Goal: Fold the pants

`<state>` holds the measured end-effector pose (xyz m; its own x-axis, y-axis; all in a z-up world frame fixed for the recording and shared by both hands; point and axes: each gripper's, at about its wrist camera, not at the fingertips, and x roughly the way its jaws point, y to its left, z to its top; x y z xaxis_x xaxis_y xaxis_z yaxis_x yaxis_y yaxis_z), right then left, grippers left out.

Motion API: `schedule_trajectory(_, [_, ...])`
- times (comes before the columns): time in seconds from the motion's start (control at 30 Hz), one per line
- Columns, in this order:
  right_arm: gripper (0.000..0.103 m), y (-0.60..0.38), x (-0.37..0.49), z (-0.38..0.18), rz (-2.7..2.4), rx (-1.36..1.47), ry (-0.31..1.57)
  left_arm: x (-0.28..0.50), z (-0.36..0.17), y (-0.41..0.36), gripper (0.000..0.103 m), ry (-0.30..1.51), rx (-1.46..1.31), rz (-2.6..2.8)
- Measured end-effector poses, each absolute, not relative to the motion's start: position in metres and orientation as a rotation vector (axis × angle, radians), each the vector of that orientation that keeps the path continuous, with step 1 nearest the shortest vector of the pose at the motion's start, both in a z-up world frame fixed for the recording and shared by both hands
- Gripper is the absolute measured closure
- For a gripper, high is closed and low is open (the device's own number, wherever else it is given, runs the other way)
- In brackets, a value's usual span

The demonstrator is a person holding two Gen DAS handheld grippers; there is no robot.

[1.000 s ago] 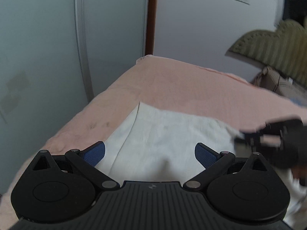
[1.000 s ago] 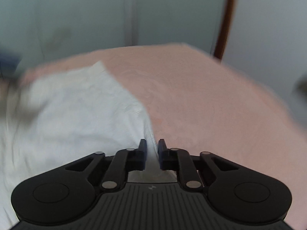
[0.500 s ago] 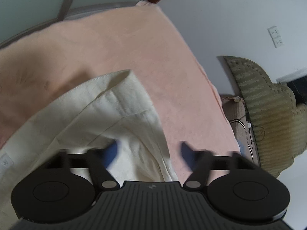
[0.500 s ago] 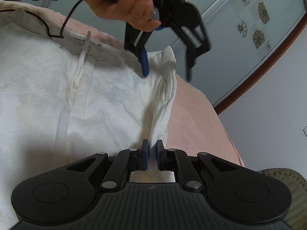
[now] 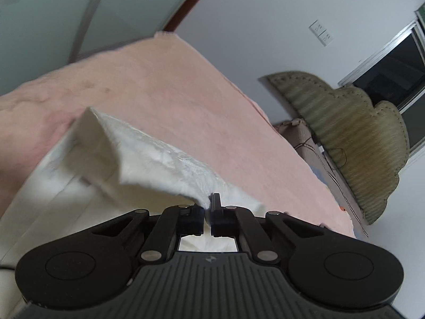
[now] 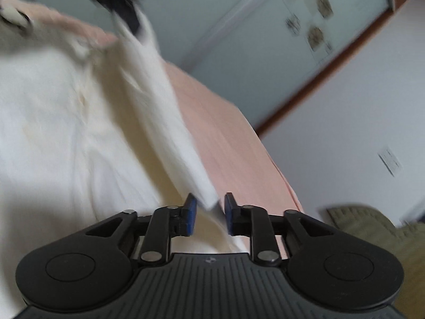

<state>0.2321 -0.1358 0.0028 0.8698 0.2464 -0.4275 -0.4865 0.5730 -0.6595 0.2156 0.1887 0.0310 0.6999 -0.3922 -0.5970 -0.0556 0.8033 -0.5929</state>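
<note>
Pants [image 5: 79, 164], white, lie spread on the pink sheet [image 5: 186, 101] of the bed; in your L wrist view their body fills the lower left and one edge is lifted into a ridge running down to the jaws. Your left gripper [image 5: 207, 214] is clamped on that edge, fabric pinched between the pads. Further right: olive padded headboard [image 5: 353, 143] vs the white wall, w/ a wall socket [image 5: 322, 33] above it.

R wrist view: pants [image 6: 66, 133] cover the left half, a raised fold [image 6: 170, 138] stretching from the blurred left gripper [image 6: 124, 2] at top down to your right gripper [image 6: 209, 212]. Its jaws are opening, fold end between the blue pads [image 6: 191, 214], not pressed. Pink sheet [image 6: 225, 143] right of it, then frosted door w/ flower print [image 6: 313, 13].
</note>
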Motion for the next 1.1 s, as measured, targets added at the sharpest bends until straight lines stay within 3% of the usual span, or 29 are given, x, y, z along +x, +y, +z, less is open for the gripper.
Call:
schedule_trajectory(0.17, [0.079,-0.161,0.251,0.0,0.414,-0.784,0.438,0.183,0.028,0.187,0.1,0.745,-0.581,-0.208])
schedule_trajectory(0.23, [0.092,-0.163,0.241,0.008,0.423,-0.732,0.457,0.172,0.03,0.191,0.1,0.735,-0.583,-0.215])
schedule_trajectory(0.3, [0.094,-0.162,0.217,0.019,0.425,-0.717,0.442,0.156,0.035,0.195,0.1,0.701,-0.546,-0.212])
schedule_trajectory(0.6, [0.095,-0.161,0.066,0.036,0.558,-0.598,0.466,0.082,0.024,0.218,0.098,0.732,-0.365,-0.189])
schedule_trajectory(0.7, [0.095,-0.152,0.051,0.014,0.556,-0.59,0.5,0.078,0.004,0.222,0.097,0.813,-0.348,-0.134])
schedule_trajectory(1.1, [0.095,-0.133,0.01,-0.009,0.518,-0.555,0.506,0.067,-0.012,0.217,0.092,0.816,-0.203,-0.014])
